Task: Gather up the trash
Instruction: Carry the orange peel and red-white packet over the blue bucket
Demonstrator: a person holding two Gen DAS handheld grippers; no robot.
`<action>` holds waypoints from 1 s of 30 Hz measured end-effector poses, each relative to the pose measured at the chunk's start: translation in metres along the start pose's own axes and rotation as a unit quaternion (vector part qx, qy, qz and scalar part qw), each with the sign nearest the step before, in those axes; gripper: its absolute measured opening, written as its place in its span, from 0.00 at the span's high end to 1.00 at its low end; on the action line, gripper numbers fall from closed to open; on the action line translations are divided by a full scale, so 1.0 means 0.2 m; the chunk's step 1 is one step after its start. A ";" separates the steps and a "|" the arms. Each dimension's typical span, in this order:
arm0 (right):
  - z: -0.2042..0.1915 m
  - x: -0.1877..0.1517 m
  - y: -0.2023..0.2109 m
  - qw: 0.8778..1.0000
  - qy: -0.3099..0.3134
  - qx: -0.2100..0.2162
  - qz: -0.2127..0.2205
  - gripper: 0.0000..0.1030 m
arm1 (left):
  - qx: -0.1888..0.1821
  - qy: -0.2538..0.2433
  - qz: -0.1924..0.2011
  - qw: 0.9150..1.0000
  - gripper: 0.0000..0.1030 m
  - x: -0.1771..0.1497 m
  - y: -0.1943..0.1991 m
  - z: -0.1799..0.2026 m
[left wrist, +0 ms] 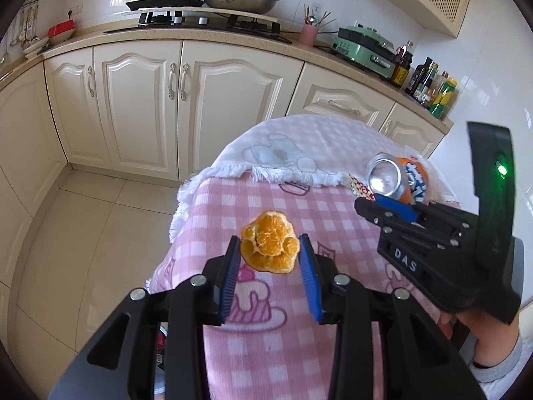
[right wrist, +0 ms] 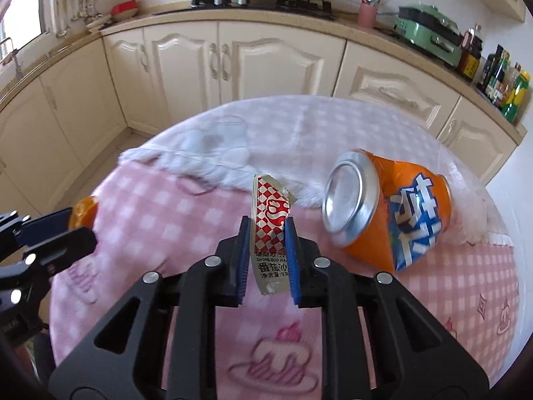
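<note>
An orange peel (left wrist: 269, 242) sits between the blue pads of my left gripper (left wrist: 269, 246), which is shut on it above the pink checked tablecloth (left wrist: 266, 350). My right gripper (right wrist: 267, 230) is shut on a red-and-white ketchup sachet (right wrist: 271, 230), held upright between its pads. A crushed orange soda can (right wrist: 386, 206) lies on its side just right of the sachet; it also shows in the left wrist view (left wrist: 396, 178). The right gripper (left wrist: 386, 208) shows in the left wrist view. The left gripper with the peel (right wrist: 83, 213) shows at the left edge of the right wrist view.
The small table has a white fringed cloth (left wrist: 293, 153) over its far half. Cream kitchen cabinets (left wrist: 140, 106) and a counter with a stove (left wrist: 200, 16), pans, a green appliance (left wrist: 363, 46) and bottles (left wrist: 429, 86) stand behind. Tiled floor (left wrist: 83, 233) lies left.
</note>
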State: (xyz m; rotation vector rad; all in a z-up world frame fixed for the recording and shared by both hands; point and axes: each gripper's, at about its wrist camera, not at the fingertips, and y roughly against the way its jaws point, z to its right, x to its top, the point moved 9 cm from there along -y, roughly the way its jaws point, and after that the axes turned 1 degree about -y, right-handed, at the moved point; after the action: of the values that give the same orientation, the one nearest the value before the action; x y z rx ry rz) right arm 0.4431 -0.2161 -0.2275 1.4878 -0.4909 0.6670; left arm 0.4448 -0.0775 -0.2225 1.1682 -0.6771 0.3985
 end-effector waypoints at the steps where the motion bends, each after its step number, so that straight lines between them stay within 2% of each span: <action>1: -0.02 -0.01 0.04 1.000 -0.001 0.007 0.004 0.81 | -0.001 0.002 0.003 1.000 0.67 -0.01 0.03 -0.01; 4: -0.08 -0.04 0.16 1.000 -0.005 0.024 0.018 0.81 | -0.005 0.008 0.011 1.000 0.67 -0.04 0.12 -0.04; 7: -0.22 -0.06 0.27 0.998 0.006 0.049 0.031 0.81 | -0.002 0.016 0.019 1.000 0.67 -0.11 0.22 -0.10; 11: -0.51 -0.07 0.35 0.995 0.027 0.091 0.040 0.81 | 0.014 0.034 0.028 0.999 0.67 -0.20 0.36 -0.25; 16: -0.93 -0.16 0.38 0.987 0.059 0.145 0.035 0.81 | 0.061 0.065 0.032 0.996 0.67 -0.37 0.53 -0.55; 22: -1.40 -0.36 0.24 0.976 0.092 0.196 -0.006 0.81 | 0.109 0.121 0.014 0.986 0.67 -0.63 0.61 -0.93; 26: -1.59 -0.50 0.08 0.972 0.098 0.211 -0.045 0.81 | 0.133 0.154 -0.008 0.979 0.67 -0.80 0.57 -1.14; 30: -1.69 -0.62 -0.05 0.969 0.105 0.209 -0.074 0.81 | 0.133 0.183 -0.029 0.974 0.67 -0.92 0.48 -1.29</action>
State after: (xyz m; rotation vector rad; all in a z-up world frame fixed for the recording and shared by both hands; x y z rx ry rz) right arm 0.3254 0.1083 -0.3331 1.8017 -0.0729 0.8315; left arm 0.3214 0.2083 -0.3379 1.3188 -0.2716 0.6503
